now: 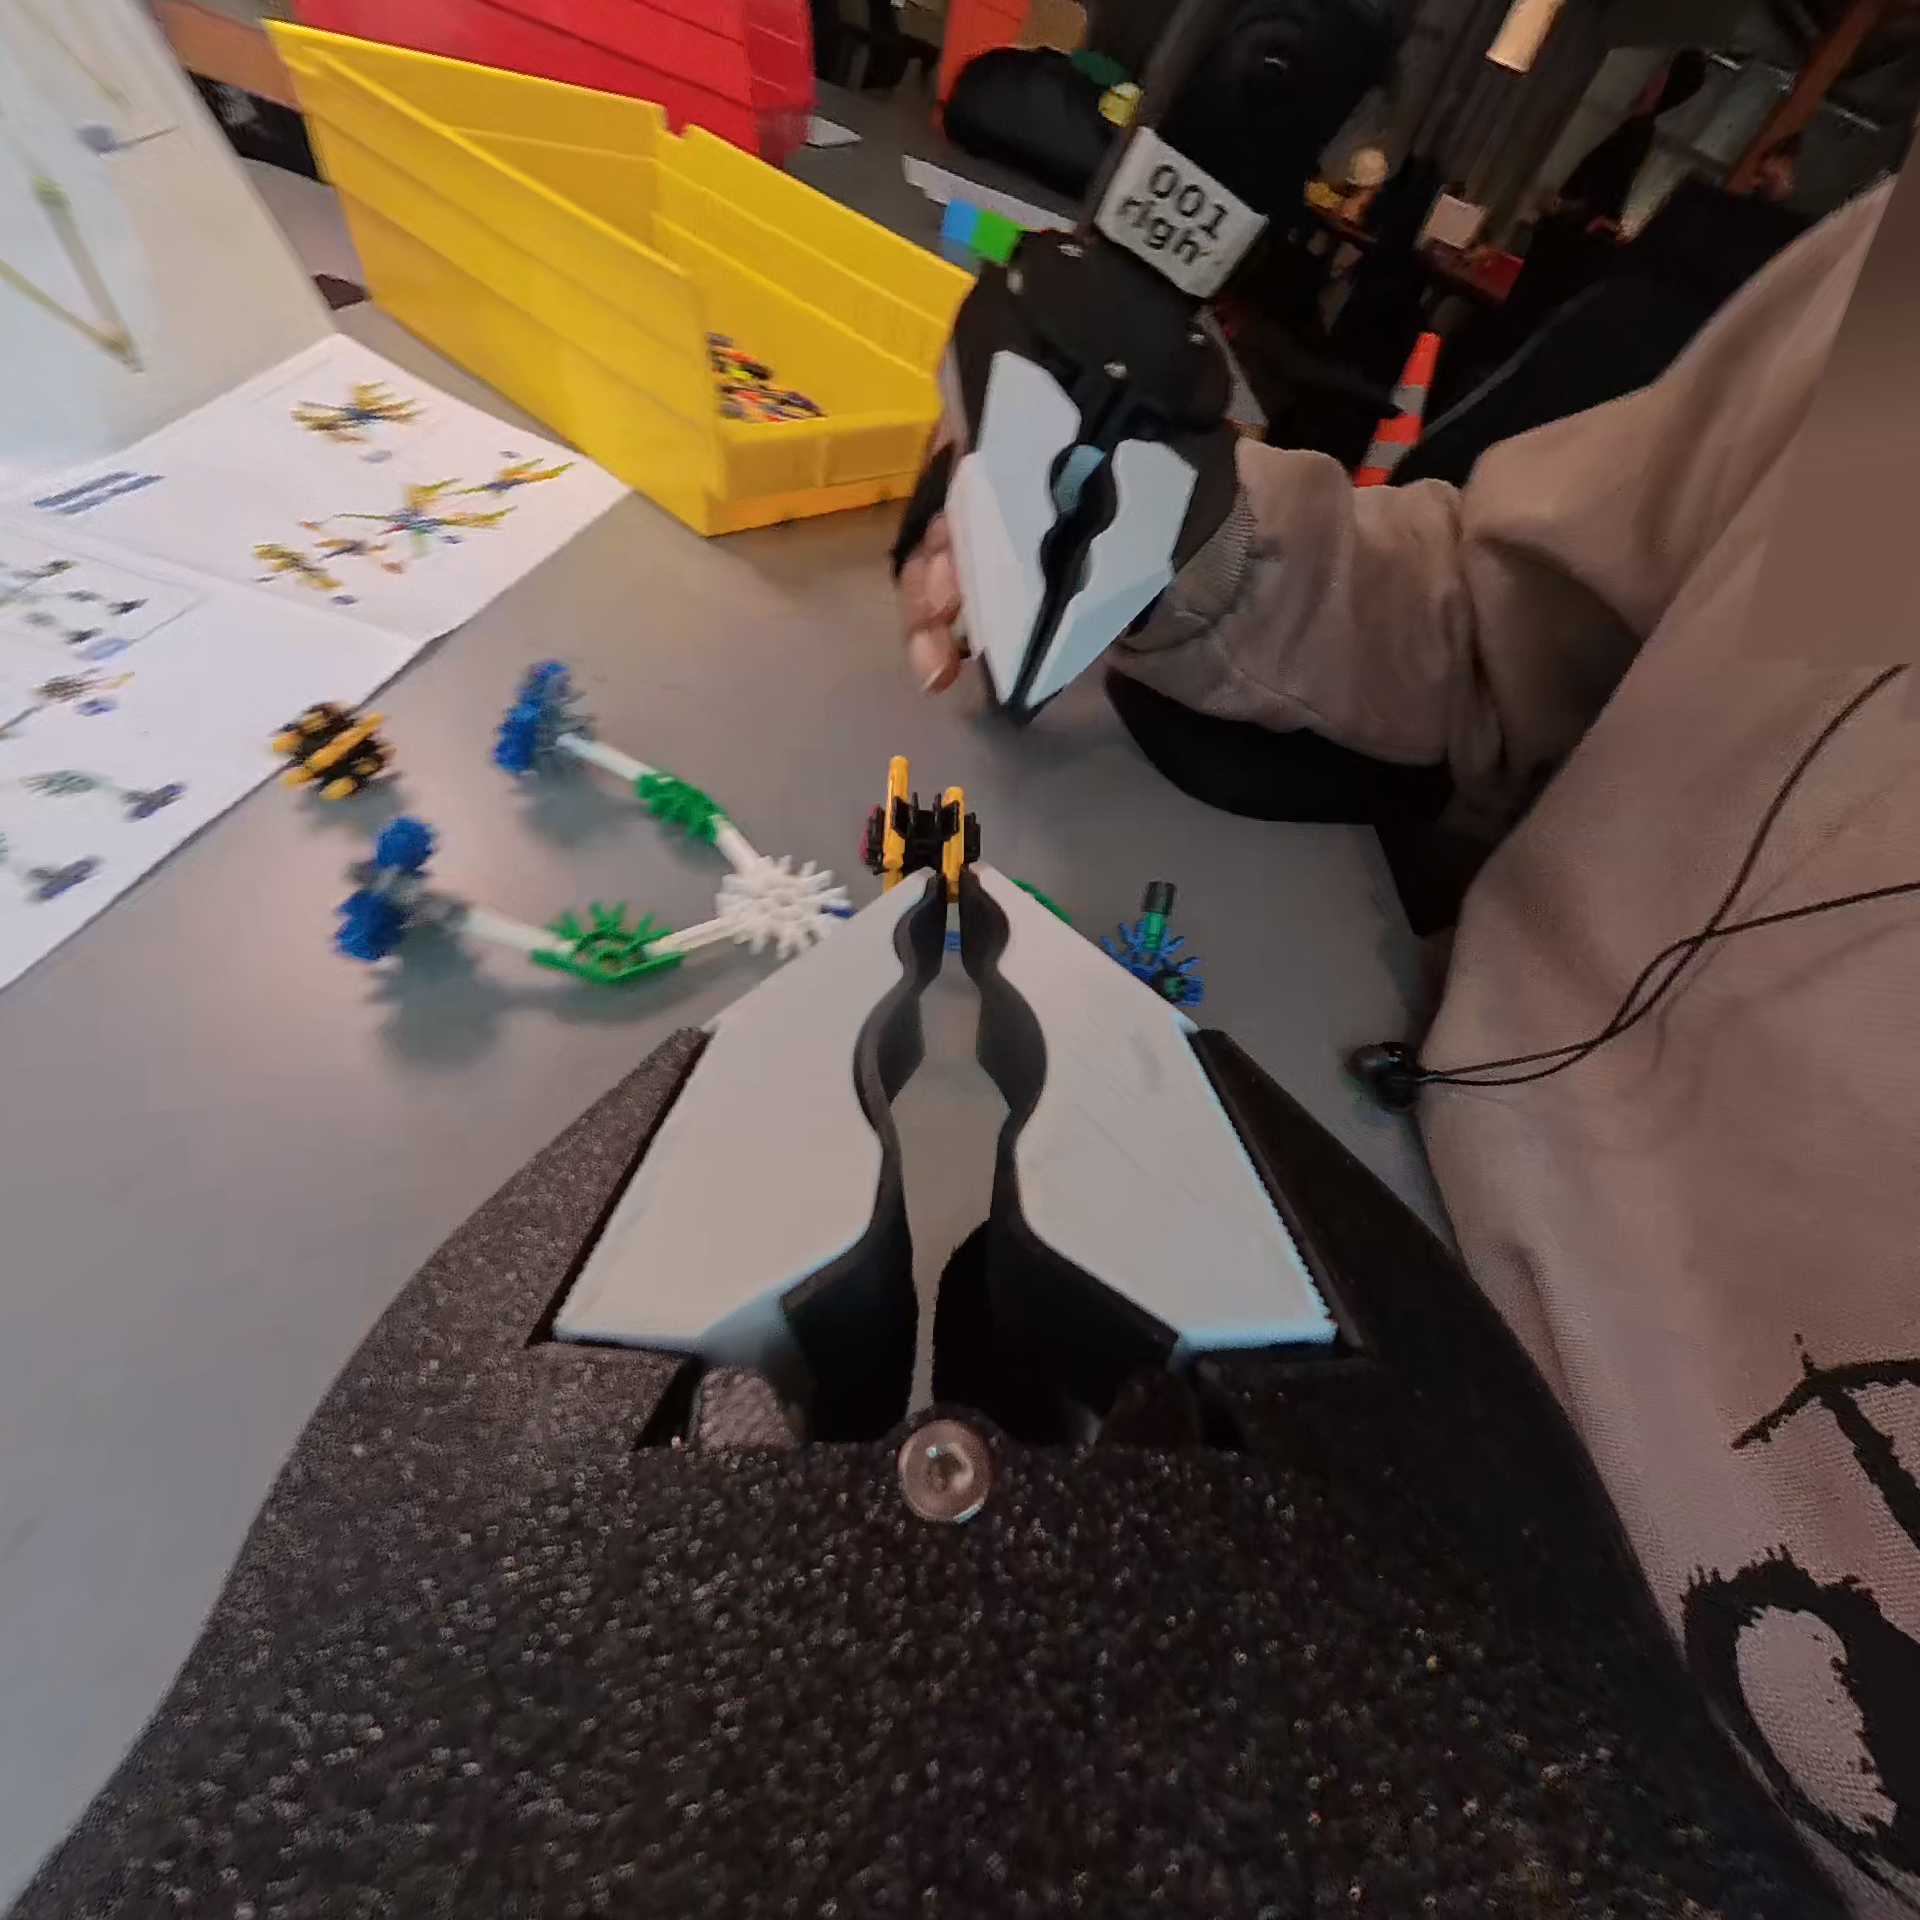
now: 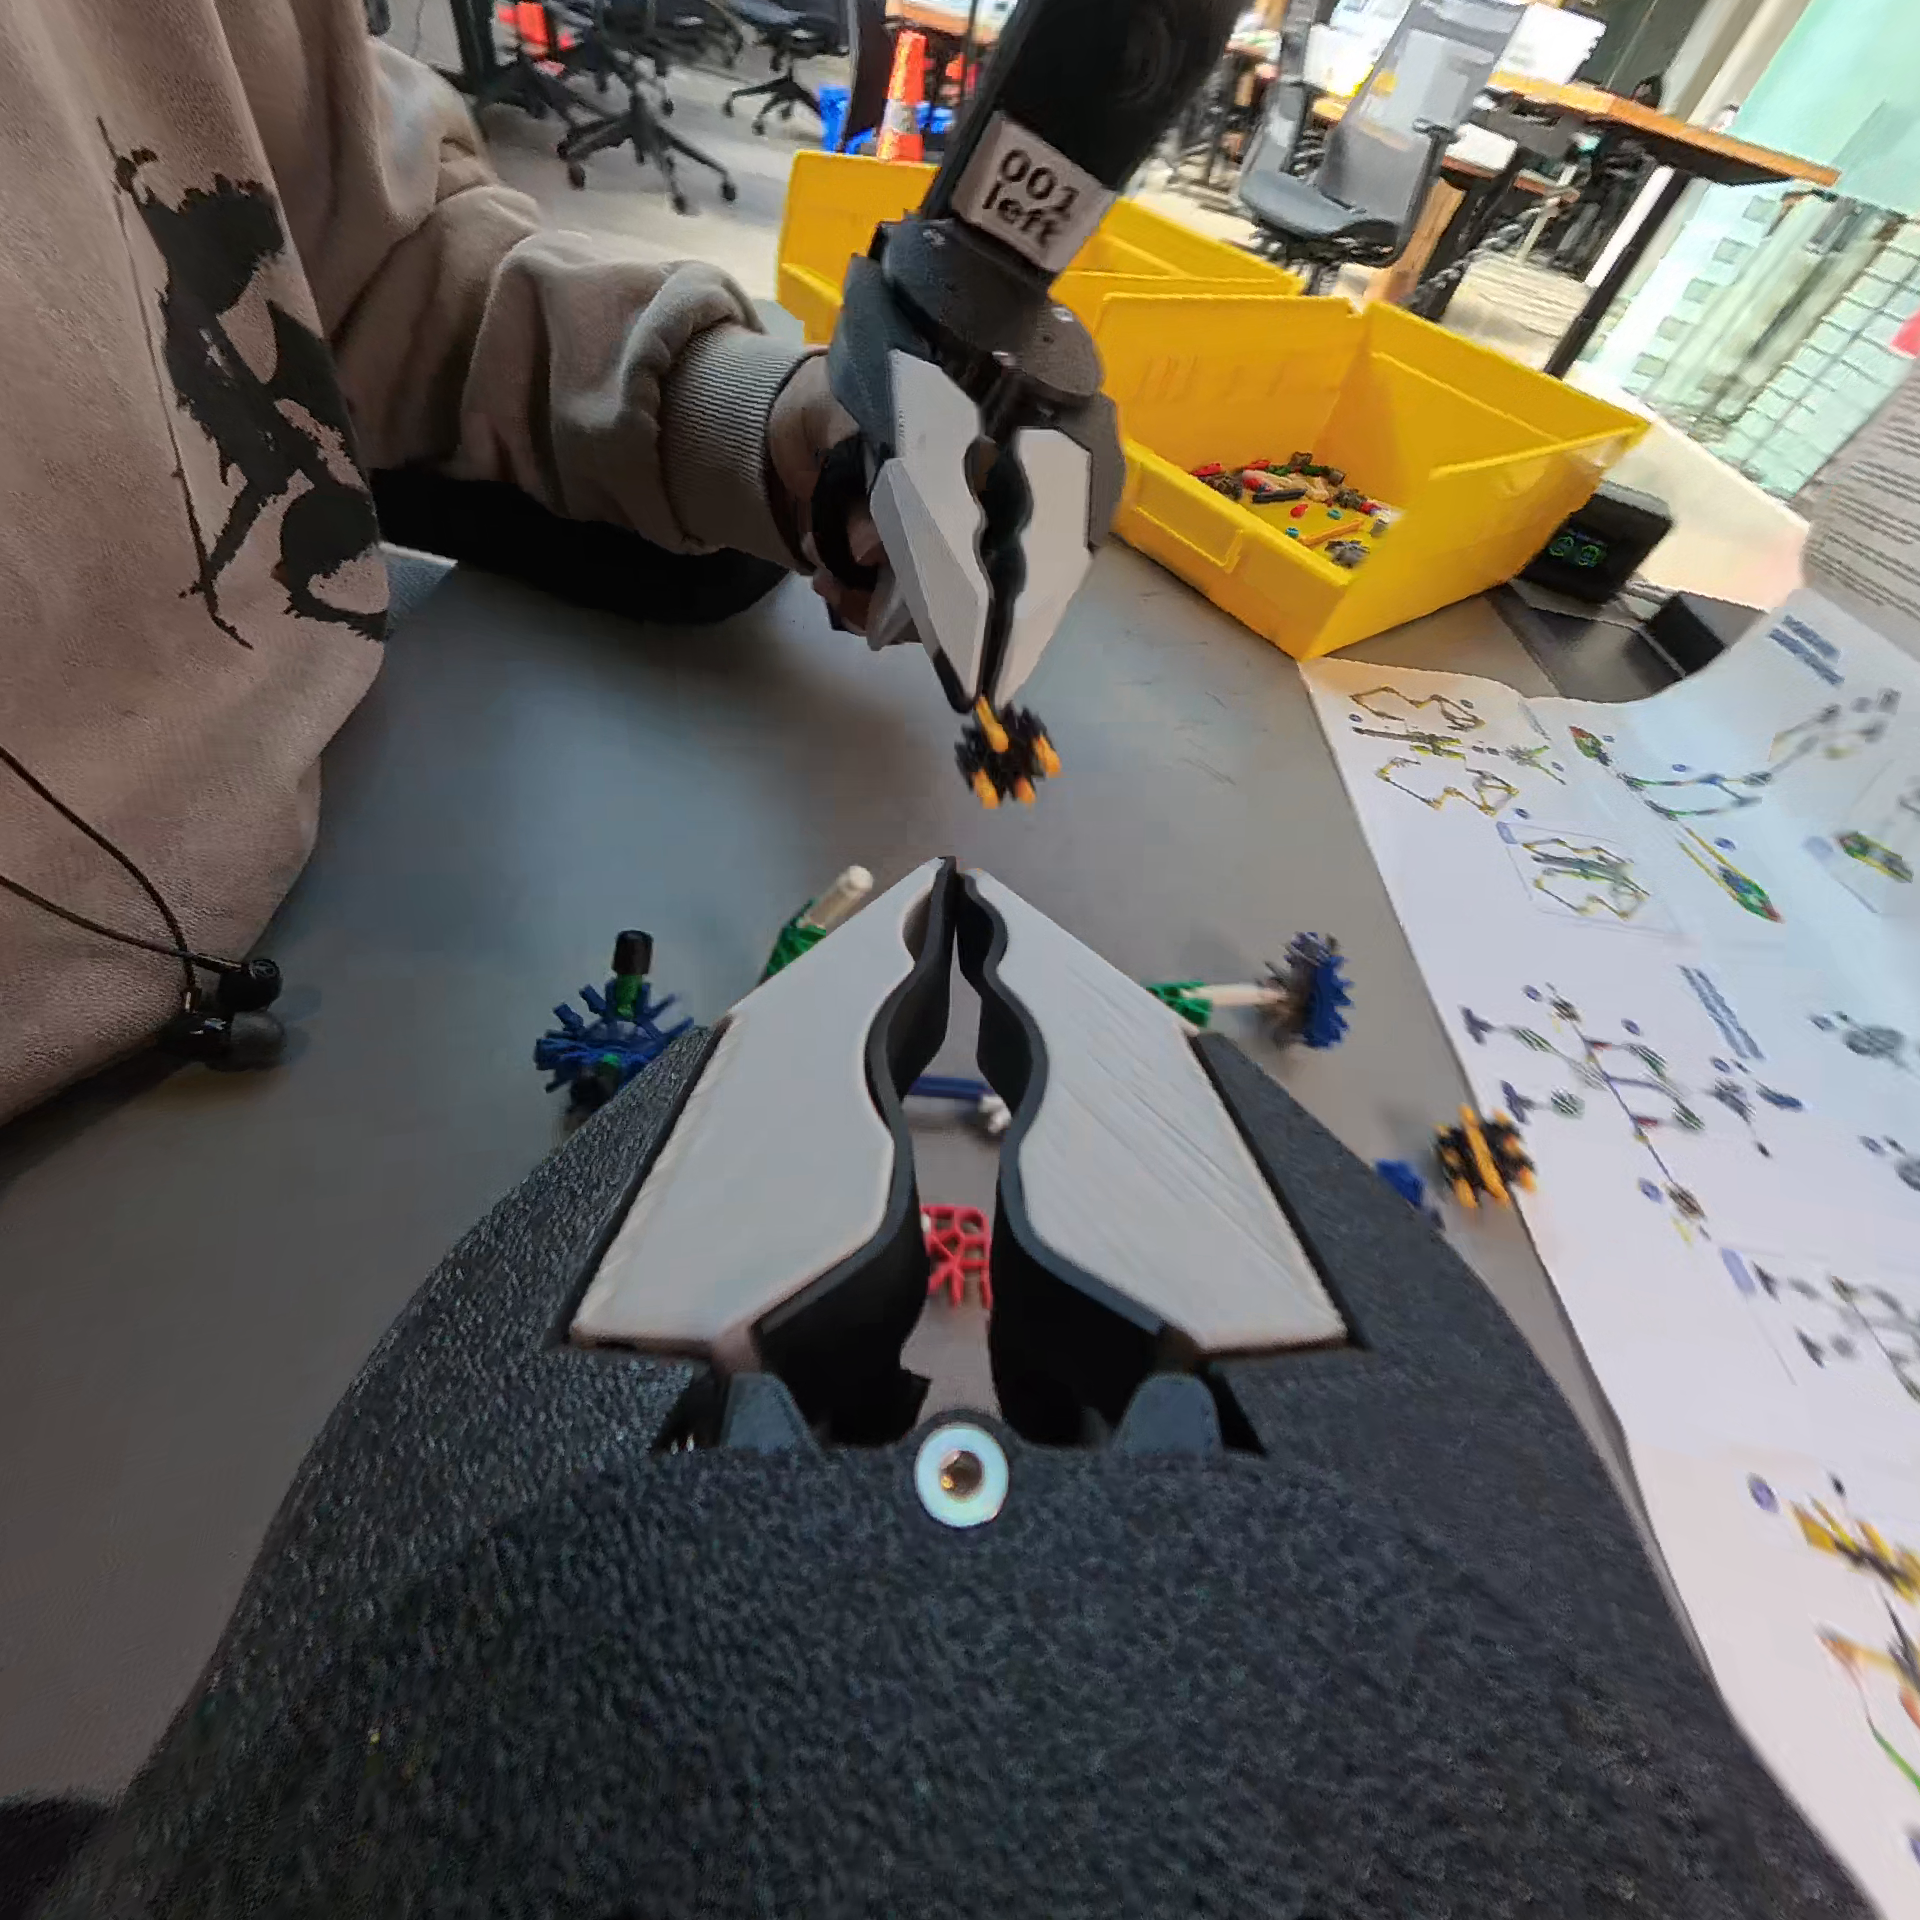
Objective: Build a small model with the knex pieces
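Your left gripper (image 1: 943,885) is pinching a small yellow-and-black connector piece (image 1: 920,828) right at the fingertips, jaws nearly together with only the piece between them. In the right wrist view the piece (image 2: 1006,756) hangs off the tips, lifted clear of the grey bench (image 2: 582,748).

Your right gripper (image 2: 952,871) is pressed together at the tips w/ nothing between them. In the left wrist view it (image 1: 1023,701) points down, tips close to the bench surface or touching it; can't tell which, the frame is blurred there.

Below the left gripper lies a rod-and-connector assembly (image 1: 613,862): white hub, green connectors, white rods, blue ends. A second yellow-and-black piece (image 1: 332,748) sits beyond it, near the edge of the instruction sheets (image 1: 208,582). A blue connector w/ a green-and-black stub (image 2: 613,1023) lies towards your side of the bench, by the sweatshirt (image 2: 156,520). A red connector (image 2: 956,1247) shows under the right gripper, between its fingers.

Yellow bins (image 1: 582,270) stand towards the far edge of the bench; the nearest one holds mixed small parts. Red bins (image 1: 665,52) stand behind them.
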`<control>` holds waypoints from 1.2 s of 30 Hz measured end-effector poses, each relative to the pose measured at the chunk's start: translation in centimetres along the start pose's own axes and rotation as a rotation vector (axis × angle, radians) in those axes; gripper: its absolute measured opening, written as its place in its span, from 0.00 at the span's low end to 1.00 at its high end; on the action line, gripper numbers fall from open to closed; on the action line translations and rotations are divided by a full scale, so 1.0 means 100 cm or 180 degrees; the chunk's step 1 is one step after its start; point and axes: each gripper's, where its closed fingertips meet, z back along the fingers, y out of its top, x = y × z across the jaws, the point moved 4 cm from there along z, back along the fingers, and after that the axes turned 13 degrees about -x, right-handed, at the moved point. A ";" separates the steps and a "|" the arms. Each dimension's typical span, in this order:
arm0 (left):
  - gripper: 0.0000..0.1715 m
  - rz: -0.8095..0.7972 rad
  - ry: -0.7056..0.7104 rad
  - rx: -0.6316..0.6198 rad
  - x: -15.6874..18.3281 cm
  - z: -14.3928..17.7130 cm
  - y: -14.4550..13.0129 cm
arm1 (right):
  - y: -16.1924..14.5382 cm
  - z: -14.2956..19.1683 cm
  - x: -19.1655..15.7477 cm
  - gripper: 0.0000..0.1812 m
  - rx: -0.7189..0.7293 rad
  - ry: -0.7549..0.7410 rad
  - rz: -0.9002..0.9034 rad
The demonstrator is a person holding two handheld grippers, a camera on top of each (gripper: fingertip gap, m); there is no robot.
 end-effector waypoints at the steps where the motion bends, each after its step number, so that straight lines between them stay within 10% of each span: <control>1: 0.01 0.0190 0.0036 0.0135 -0.011 0.015 -0.004 | -0.004 0.014 0.010 0.00 0.0106 -0.0084 -0.0145; 7: 0.01 -0.0083 -0.0046 -0.0297 0.000 -0.022 -0.007 | 0.000 -0.022 0.003 0.02 -0.0236 0.0042 0.0072; 12: 0.01 -0.0053 -0.0085 -0.0126 0.001 -0.019 -0.004 | -0.007 -0.031 -0.001 0.27 -0.0459 -0.0014 0.0037; 18: 0.01 -0.0072 -0.0337 0.0010 0.015 -0.021 0.005 | 0.011 -0.045 -0.009 0.13 -0.0300 -0.0001 0.0167; 36: 0.00 0.0130 0.0319 -0.0166 -0.003 -0.019 0.003 | -0.002 -0.060 0.010 0.12 -0.0669 -0.0264 -0.0299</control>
